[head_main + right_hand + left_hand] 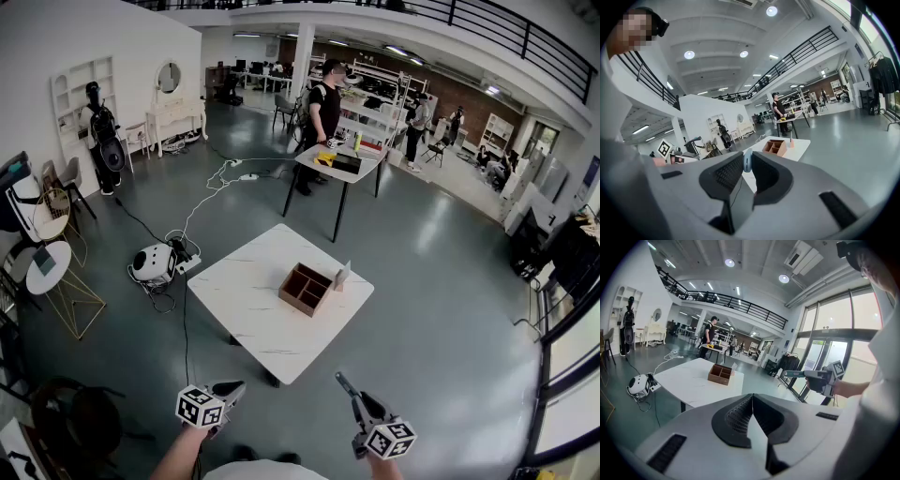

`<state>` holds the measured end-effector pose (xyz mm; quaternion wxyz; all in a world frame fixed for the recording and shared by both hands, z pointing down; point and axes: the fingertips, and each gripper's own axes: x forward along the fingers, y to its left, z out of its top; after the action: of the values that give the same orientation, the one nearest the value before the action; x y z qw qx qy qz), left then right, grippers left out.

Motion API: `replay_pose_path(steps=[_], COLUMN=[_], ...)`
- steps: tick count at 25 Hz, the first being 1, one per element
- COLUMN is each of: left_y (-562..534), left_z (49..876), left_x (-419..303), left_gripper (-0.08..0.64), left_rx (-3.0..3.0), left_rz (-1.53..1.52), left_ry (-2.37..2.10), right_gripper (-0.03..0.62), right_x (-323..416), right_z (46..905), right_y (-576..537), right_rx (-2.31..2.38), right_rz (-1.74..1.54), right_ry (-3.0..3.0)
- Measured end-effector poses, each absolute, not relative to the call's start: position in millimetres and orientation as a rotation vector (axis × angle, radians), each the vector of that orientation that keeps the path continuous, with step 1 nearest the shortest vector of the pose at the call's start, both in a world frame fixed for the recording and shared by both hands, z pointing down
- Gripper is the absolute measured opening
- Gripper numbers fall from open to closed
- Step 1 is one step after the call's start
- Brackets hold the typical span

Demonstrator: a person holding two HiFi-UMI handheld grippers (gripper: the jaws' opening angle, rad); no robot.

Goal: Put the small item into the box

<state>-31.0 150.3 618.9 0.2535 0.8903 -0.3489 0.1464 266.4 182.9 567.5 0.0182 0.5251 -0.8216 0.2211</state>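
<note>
A brown wooden box (306, 288) with compartments rests on the white marble table (248, 300), well ahead of both grippers. My right gripper (747, 157) is shut on a small pale blue item (747, 162), which only the right gripper view shows. In that view the box (775, 146) lies far beyond the jaws. My left gripper (752, 398) is shut with nothing in it. In the head view the left gripper (234, 386) and right gripper (342, 381) hover short of the table's near corner, above the floor.
A small pinkish card (341, 276) stands beside the box. A white round device (150, 262) with cables lies on the floor to the table's left. Round side tables (47, 267) stand at the left. A person (325, 108) stands by a far table (339, 161).
</note>
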Motion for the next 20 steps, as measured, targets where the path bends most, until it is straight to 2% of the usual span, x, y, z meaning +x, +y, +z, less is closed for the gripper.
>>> replay_pose_path(steps=[20], left_y=[132.2], left_z=[624.3], left_x=[-29.8], left_gripper=[0.014], left_rx=[2.420], left_rz=[0.388], left_ry=[-0.913], right_gripper=[0.075], right_x=[271.2], right_z=[567.3], right_y=[175.4], right_rx=[1.694], right_rz=[0.723], right_ry=[-2.523])
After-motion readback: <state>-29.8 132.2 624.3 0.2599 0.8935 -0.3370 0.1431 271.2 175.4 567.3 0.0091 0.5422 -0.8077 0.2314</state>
